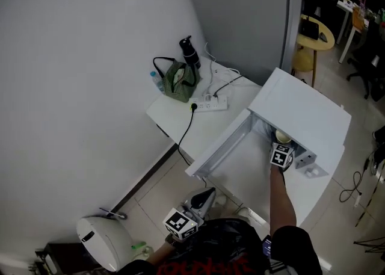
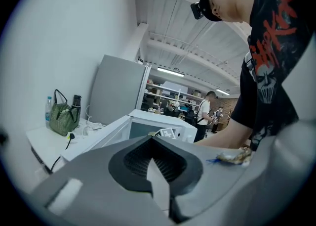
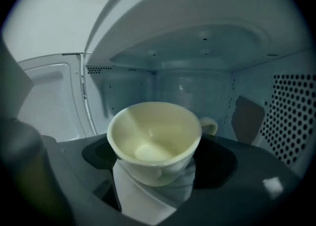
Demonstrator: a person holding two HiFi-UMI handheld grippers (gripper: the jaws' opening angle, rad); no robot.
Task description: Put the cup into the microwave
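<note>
A cream cup (image 3: 155,138) with its handle at the far right sits between the jaws of my right gripper (image 3: 155,173), which is shut on its lower wall. The microwave's cavity (image 3: 197,86) surrounds it; whether the cup rests on the cavity floor I cannot tell. From the head view, the right gripper (image 1: 282,145) reaches into the white microwave (image 1: 304,108), and the cup's rim (image 1: 283,137) shows just inside. The microwave door (image 1: 218,147) hangs open to the left. My left gripper (image 1: 203,197) is low near the person's body, shut and holding nothing (image 2: 152,141).
On the white table (image 1: 171,114) behind the door are a green bag (image 1: 179,81), a black bottle (image 1: 190,51), a small water bottle (image 1: 156,80) and a power strip (image 1: 210,105) with cables. A white appliance (image 1: 102,241) stands on the floor at lower left.
</note>
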